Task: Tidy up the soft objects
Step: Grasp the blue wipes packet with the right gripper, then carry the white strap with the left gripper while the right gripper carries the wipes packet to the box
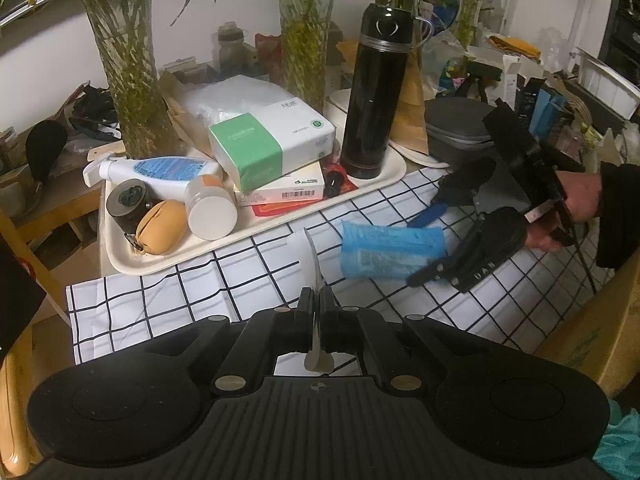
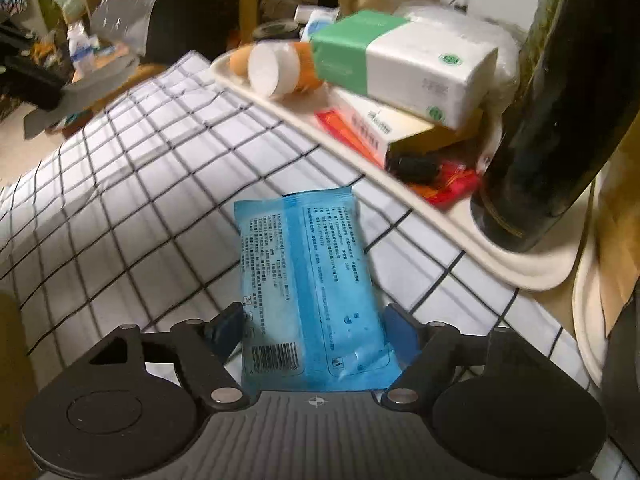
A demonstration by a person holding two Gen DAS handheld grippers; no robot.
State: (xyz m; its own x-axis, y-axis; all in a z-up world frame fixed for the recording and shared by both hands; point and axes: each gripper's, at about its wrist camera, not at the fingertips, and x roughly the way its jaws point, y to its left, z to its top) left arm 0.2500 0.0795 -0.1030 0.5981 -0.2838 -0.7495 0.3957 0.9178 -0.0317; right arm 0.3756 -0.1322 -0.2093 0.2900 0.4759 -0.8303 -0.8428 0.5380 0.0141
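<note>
A blue wet-wipe pack [image 1: 390, 252] lies on the white checked cloth [image 1: 168, 300] in front of the cream tray [image 1: 256, 232]. My right gripper [image 1: 428, 236] reaches in from the right, its blue-tipped fingers on either side of the pack's right end. In the right wrist view the pack [image 2: 308, 292] sits between the two blue pads [image 2: 400, 334], which press its sides; the gripper [image 2: 314, 332] grips it. My left gripper [image 1: 316, 304] is shut on a thin white plastic strip [image 1: 310, 252] that sticks up from the cloth.
The tray holds a green-and-white tissue pack [image 1: 272, 140], a black flask [image 1: 376, 92], a spray bottle [image 1: 156, 168], a white jar [image 1: 212, 208], a tan pouch [image 1: 162, 226] and flat boxes. Glass vases [image 1: 132, 80] with bamboo stand behind. A grey case [image 1: 456, 128] lies at right.
</note>
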